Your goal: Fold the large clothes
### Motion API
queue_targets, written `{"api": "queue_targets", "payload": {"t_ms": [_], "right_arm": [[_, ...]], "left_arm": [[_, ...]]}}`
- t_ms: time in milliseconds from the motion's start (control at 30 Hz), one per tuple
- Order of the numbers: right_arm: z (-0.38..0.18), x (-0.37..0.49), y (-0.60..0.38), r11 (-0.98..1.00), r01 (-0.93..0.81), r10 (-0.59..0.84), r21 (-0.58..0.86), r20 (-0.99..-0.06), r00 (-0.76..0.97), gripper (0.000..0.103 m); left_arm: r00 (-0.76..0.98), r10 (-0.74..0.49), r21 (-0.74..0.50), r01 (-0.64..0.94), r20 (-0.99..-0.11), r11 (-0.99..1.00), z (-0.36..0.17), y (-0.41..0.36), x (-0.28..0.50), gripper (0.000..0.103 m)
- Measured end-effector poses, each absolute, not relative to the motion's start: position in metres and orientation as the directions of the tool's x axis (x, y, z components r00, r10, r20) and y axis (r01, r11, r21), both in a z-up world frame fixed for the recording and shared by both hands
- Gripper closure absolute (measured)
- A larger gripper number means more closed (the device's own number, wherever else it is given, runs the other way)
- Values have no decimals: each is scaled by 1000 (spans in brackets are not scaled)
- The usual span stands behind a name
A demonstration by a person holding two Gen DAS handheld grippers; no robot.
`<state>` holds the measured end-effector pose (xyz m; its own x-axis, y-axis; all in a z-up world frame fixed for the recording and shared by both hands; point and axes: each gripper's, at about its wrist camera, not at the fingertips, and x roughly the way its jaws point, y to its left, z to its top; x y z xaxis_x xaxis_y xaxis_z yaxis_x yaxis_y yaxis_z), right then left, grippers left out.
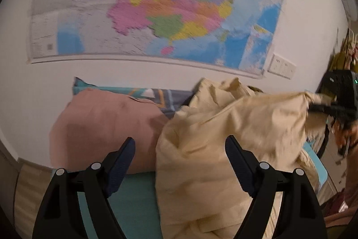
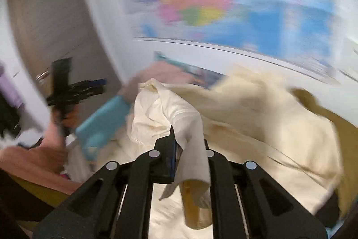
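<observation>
A large cream-coloured garment [image 1: 235, 142] lies bunched on the bed, one end lifted toward the right. My left gripper [image 1: 179, 149] stands open above its near edge, with nothing pinched between the blue pads. In the left wrist view my right gripper [image 1: 329, 108] appears at the far right, pulling a corner of the cloth up. The right wrist view shows my right gripper [image 2: 189, 140] shut on a fold of the cream garment [image 2: 257, 115], which drapes over the fingers. My left gripper [image 2: 89, 87] shows blurred at the left there.
A pink pillow [image 1: 107, 127] and a patterned pillow [image 1: 156, 95] lean on the white wall under a big coloured map [image 1: 156, 3]. The teal bed sheet [image 1: 134, 198] shows beneath. A wall socket [image 1: 282, 65] sits right of the map; a door [image 2: 51, 37] is at the left.
</observation>
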<state>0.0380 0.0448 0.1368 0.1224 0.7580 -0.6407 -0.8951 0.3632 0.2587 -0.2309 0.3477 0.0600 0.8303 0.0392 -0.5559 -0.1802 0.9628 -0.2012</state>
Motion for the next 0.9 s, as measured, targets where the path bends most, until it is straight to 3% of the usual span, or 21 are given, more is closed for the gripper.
{"api": "queue_targets", "payload": {"t_ms": [300,433,533,600,667,767,833,900], "right_arm": [[27,106,2,562,-768,600,307,-791,122,93],[-5,103,0,578,-742,586,340,-806,87,93],[-4,100,-7,569,-743,610,352,-787,95,93],[4,100,-10,558,-752,631,351,-768,109,93],[22,99,-14,551,-767,658,327,-736,159,95],[44,108,-15,551,-773,694,314,-687,215,95],[36,123,-12,579,-749,672,321,-708,216,95],[13,135,-4,605,-725,625,328,-760,178,91]], "left_arm": [[682,99,-10,-154,-725,988,-2,306,-136,24],[638,139,66,-136,-758,988,-20,300,-103,24],[623,162,112,-119,-765,987,-26,289,-79,38],[612,192,137,-136,-768,981,-28,284,-64,57],[612,170,77,-175,-773,982,-22,289,-48,65],[651,215,85,-226,-728,970,-7,287,-35,63],[645,254,126,-239,-720,963,-9,284,-25,54],[612,296,163,-265,-733,950,-19,286,-20,34]]}}
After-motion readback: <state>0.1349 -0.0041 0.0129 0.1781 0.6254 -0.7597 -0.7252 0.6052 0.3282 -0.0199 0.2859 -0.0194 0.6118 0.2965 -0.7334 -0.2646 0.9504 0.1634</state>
